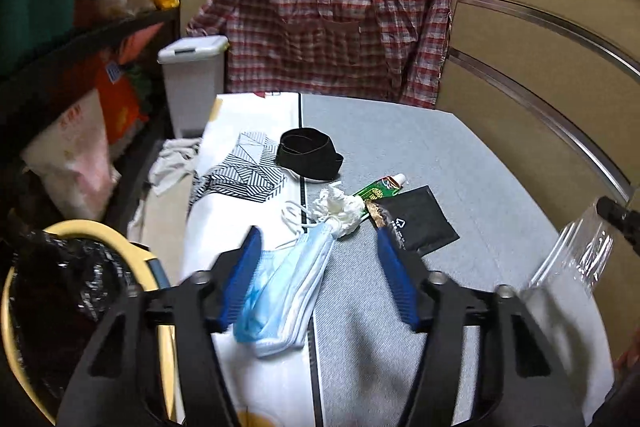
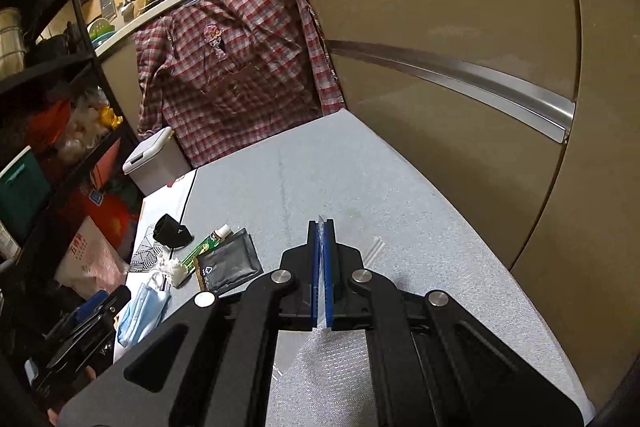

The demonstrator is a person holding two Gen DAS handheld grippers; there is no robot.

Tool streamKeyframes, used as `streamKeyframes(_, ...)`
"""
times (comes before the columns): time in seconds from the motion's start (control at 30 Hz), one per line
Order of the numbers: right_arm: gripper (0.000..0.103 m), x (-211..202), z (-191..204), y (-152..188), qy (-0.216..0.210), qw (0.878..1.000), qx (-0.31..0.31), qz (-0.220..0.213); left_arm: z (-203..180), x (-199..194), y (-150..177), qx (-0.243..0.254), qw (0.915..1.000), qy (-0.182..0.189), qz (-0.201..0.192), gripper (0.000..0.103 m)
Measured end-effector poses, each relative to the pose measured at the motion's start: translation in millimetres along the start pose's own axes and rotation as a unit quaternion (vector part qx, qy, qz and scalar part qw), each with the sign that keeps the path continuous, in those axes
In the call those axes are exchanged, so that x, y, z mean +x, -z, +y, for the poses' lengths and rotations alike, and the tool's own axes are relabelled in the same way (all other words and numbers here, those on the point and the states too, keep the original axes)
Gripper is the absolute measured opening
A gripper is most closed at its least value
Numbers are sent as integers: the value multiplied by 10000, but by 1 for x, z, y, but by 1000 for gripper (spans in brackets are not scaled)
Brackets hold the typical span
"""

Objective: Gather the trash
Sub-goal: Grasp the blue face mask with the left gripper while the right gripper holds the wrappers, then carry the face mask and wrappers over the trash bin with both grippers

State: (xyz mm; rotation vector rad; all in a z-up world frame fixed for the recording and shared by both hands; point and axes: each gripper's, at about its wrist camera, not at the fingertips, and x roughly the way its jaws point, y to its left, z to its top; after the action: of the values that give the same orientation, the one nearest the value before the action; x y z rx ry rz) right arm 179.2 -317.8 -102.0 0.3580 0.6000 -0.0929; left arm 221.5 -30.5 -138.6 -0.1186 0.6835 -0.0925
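Left of the desk's left edge, on the floor: one round cream-yellow bin lined with a black plastic bag [image 1: 52, 291]; its contents cannot be made out, so nothing can be counted as collected yet. On the white printed cloth [image 1: 256, 115] covering the desk's left strip: one pale blue pleated face mask with white ear loops [image 1: 286, 287], lying across the cloth's seam onto the grey desk [image 1: 460, 155]. The left gripper [image 1: 316, 255] is poised over it, jaws about half open and straddling the mask, pads not pressing on it; no grip yet. Just beyond the mask toward the far edge, touching its upper end: one crumpled white tissue wad [image 1: 338, 207]. Further toward the far edge, on the seam: one black fabric loop band [image 1: 310, 153]; whether it is trash cannot be told. Right of the tissue: one green squeezed tube with a white cap [image 1: 378, 189], and one flat black foil pouch [image 1: 422, 221] touching it. Near the desk's right edge: one clear plastic bag [image 1: 580, 251], pinched in the right gripper [image 2: 322, 227], jaws closed on its thin edge and lifted off the surface. Judged remaining: mask, tissue, tube, pouch to bin; held bag to deposit.
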Motion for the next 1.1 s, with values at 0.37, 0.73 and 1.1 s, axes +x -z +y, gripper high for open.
streamKeyframes(0.37,3,7,3,2,-96,9999,1,87,12,44,7,15,9967,273,760,12)
streamKeyframes(0.73,2,-3,11,-1,-191,9998,-69,-24,8,0,-10,-25,9993,346,112,5)
streamKeyframes(1.1,2,-40,59,-5,-919,9949,-346,-244,22,-95,-32,122,9981,177,-583,5)
